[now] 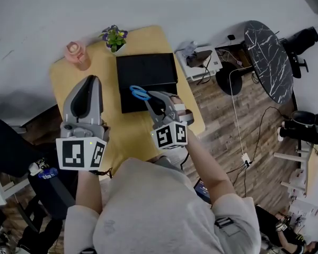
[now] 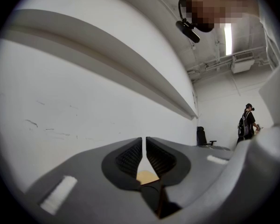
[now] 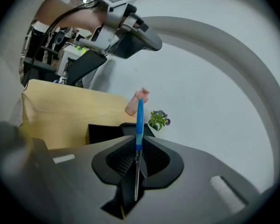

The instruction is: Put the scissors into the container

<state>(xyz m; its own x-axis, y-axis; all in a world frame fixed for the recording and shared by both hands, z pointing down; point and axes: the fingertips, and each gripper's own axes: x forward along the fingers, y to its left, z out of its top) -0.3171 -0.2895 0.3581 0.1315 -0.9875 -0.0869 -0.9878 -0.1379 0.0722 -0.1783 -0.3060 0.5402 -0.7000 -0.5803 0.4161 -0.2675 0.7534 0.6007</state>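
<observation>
Scissors, blue-handled, blades together, edge-on between right tongs

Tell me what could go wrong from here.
1. The right gripper pinches the scissors only by the thin blades, with the handles sticking out; they could pivot or slip before reaching the container.
2. The plant stands close by the container's far corner; a long swing might knock it.

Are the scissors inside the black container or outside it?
Outside. The right gripper is shut on the scissors, holding them in the air; the black container lies on the table beyond.
</observation>
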